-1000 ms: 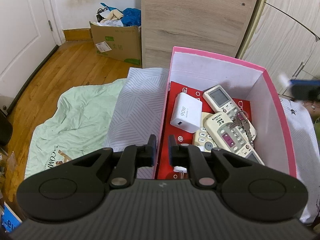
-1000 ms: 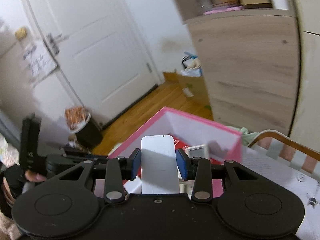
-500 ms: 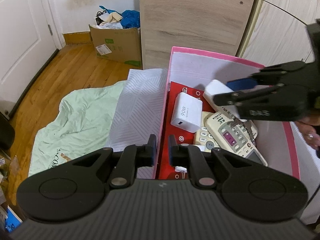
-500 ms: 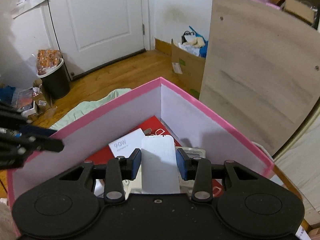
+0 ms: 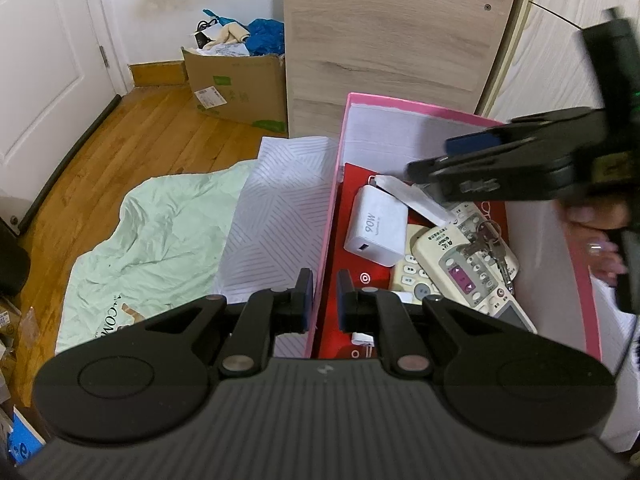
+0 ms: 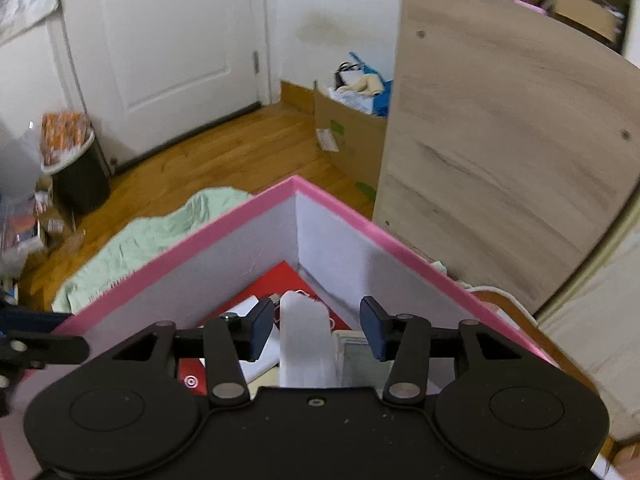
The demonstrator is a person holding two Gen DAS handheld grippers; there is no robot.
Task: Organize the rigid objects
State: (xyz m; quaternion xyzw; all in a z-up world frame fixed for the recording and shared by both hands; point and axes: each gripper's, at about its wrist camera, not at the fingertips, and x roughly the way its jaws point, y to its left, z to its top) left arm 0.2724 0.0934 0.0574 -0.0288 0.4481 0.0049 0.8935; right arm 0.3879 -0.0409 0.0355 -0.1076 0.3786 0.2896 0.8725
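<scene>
From the left wrist view, we find the left gripper (image 5: 322,295) clamped on the pink box (image 5: 420,107) wall; it should hold firm. From the right wrist view, our right gripper (image 6: 317,329) stands parted, the white remote (image 6: 306,340) loose between its fingers over the box floor, so we judge a straight lift-out best.

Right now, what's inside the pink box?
Inside the box: a white charger, remotes, keys and a white slab. The box's red floor beneath them is mostly covered.

Left gripper (image 5: 322,294) low, jaws nearly closed, right gripper (image 6: 317,328) angled downward, jaws spread wide
</scene>
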